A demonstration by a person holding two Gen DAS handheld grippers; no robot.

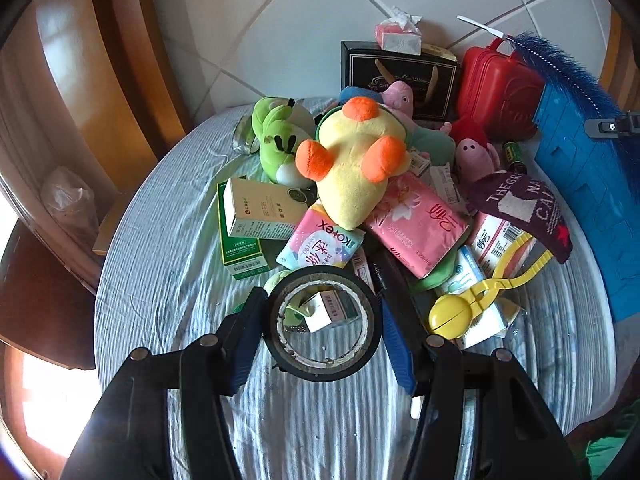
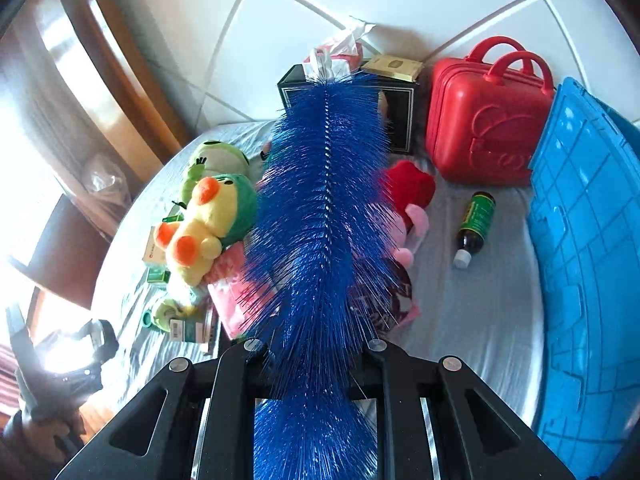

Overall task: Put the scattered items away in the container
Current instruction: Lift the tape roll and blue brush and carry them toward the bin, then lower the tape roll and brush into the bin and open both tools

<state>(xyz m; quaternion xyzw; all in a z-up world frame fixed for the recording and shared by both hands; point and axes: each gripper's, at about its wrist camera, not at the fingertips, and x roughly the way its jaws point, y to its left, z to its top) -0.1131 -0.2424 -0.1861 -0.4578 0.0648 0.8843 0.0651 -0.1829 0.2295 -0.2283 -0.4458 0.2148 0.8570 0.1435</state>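
Tape roll [image 1: 322, 322] | clamped in left tongs [image 1: 322, 332] | bottle brush [image 2: 324, 216] | clamped in right tongs [image 2: 316, 346]

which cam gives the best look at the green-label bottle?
Right wrist view. The green-label bottle lies in full on the sheet, white cap toward the camera, between the red case and the blue container. The left wrist view shows only part of it, small, behind the pink plush.

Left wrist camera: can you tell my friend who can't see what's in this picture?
The left tongs grip a black tape roll above a blue-sheeted bed. Behind lies a messy pile: a yellow duck plush, a green frog plush, boxes and packets.
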